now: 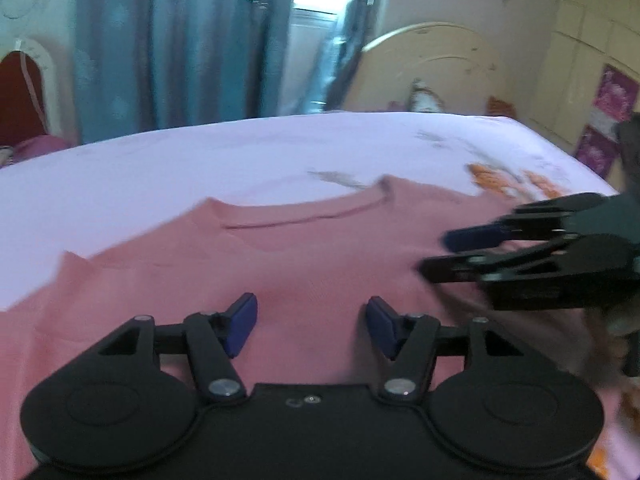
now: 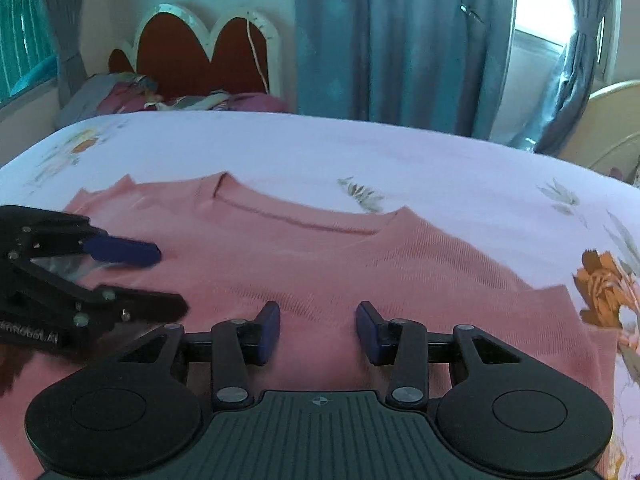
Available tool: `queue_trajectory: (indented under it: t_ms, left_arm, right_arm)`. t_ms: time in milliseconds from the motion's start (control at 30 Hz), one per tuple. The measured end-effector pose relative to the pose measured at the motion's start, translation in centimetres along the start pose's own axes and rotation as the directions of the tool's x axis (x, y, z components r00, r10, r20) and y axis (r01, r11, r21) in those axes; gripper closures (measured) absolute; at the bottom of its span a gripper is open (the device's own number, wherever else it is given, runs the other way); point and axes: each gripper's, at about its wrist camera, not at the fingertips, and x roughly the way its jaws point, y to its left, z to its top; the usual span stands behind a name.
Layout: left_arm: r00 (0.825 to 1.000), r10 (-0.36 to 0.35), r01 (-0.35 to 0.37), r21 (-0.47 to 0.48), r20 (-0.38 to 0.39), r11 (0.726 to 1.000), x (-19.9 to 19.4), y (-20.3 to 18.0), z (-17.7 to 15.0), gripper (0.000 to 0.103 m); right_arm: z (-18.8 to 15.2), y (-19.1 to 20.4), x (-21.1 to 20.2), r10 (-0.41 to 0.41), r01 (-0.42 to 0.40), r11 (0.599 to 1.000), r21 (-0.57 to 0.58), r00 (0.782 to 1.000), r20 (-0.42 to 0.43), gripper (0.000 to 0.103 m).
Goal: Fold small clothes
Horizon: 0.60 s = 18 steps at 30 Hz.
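Left wrist view: the pink shirt (image 1: 280, 264) lies flat on the bed (image 1: 160, 160); left tool (image 1: 312, 326) and right tool (image 2: 318, 330) both gape, holding nothing.

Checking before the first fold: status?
Left tongs open, right tongs open, both empty above cloth. Pink shirt flat on bedsheet, neckline far side. Nothing in the way.

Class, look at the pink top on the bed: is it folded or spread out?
Spread out. The pink top lies flat on the bed sheet, neckline and both shoulders showing, no layer doubled over in view.
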Motion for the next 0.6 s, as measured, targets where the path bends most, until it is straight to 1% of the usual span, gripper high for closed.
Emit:
queue_trajectory:
  t_ms: [33, 67, 100, 167, 233, 267, 300, 333, 367, 400, 433, 500, 533, 567, 600]
  left_arm:
    - [1.000, -0.018, 0.018, -0.028, 0.006, 0.999, 0.3, 0.7, 0.3, 0.041]
    - [1.000, -0.013, 0.013, -0.049, 0.012, 0.999, -0.1, 1.6, 0.2, 0.041]
    - [1.000, 0.009, -0.008, -0.054, 0.019, 0.999, -0.5, 2.6, 0.1, 0.041]
    - [0.996, 0.076, -0.074, -0.063, 0.035, 0.995, -1.8, 4.9, -0.4, 0.042]
    - [0.987, 0.157, -0.152, -0.095, 0.039, 0.984, -3.1, 7.4, -1.1, 0.041]
    - [0.983, 0.177, -0.170, -0.134, 0.045, 0.976, -3.8, 8.8, -1.4, 0.043]
    - [0.985, 0.160, -0.149, -0.173, 0.056, 0.974, -4.4, 9.6, -1.7, 0.043]
    - [0.982, 0.177, -0.162, -0.200, 0.059, 0.966, -4.8, 10.0, -1.6, 0.039]
    - [0.971, 0.237, -0.224, -0.205, 0.042, 0.953, -5.0, 9.6, -1.3, 0.035]
    - [0.966, 0.251, -0.236, -0.200, 0.054, 0.951, -5.5, 8.9, -1.1, 0.035]
    - [0.971, 0.221, -0.199, -0.201, 0.090, 0.959, -6.0, 7.9, -1.0, 0.035]
    - [0.977, 0.166, -0.141, -0.175, 0.136, 0.974, -6.9, 5.2, -1.0, 0.033]
    - [0.979, 0.134, -0.111, -0.147, 0.151, 0.983, -7.0, 3.3, -1.0, 0.031]
    - [0.983, 0.101, -0.082, -0.128, 0.155, 0.988, -7.0, 1.9, -1.2, 0.031]
    - [0.986, 0.068, -0.051, -0.110, 0.152, 0.993, -6.8, 0.2, -1.4, 0.031]
  right_arm:
    - [0.1, -0.5, -0.1, 0.012, -0.012, 1.000, 0.017, 1.000, -0.002, 0.062]
    - [0.1, -1.3, -0.3, 0.018, -0.018, 0.999, 0.042, 1.000, 0.000, 0.062]
    - [-0.2, -2.4, -0.7, -0.013, 0.013, 0.998, 0.067, 1.000, 0.003, 0.062]
    - [-0.7, -5.1, -1.3, -0.097, 0.097, 0.989, 0.111, 0.995, -0.006, 0.062]
    - [-2.0, -8.9, -2.6, -0.190, 0.189, 0.963, 0.190, 0.982, -0.016, 0.062]
    - [-2.2, -10.4, -3.1, -0.228, 0.228, 0.949, 0.218, 0.973, -0.024, 0.062]
    - [-2.5, -11.6, -3.7, -0.216, 0.213, 0.943, 0.255, 0.976, -0.018, 0.062]
    - [-2.5, -12.3, -4.0, -0.209, 0.207, 0.937, 0.280, 0.978, -0.024, 0.062]
    - [-2.2, -12.0, -4.2, -0.225, 0.227, 0.936, 0.268, 0.974, -0.041, 0.062]
    - [-1.8, -11.4, -4.6, -0.249, 0.250, 0.934, 0.253, 0.968, -0.038, 0.061]
    - [-1.5, -10.2, -5.3, -0.246, 0.241, 0.939, 0.245, 0.969, -0.010, 0.061]
    - [-1.0, -7.6, -5.8, -0.176, 0.165, 0.960, 0.226, 0.984, 0.031, 0.061]
    - [-0.8, -5.6, -5.7, -0.135, 0.126, 0.974, 0.191, 0.990, 0.035, 0.061]
    - [-0.9, -4.0, -5.5, -0.104, 0.097, 0.982, 0.160, 0.994, 0.034, 0.060]
    - [-1.0, -2.4, -5.3, -0.072, 0.067, 0.989, 0.131, 0.997, 0.031, 0.052]
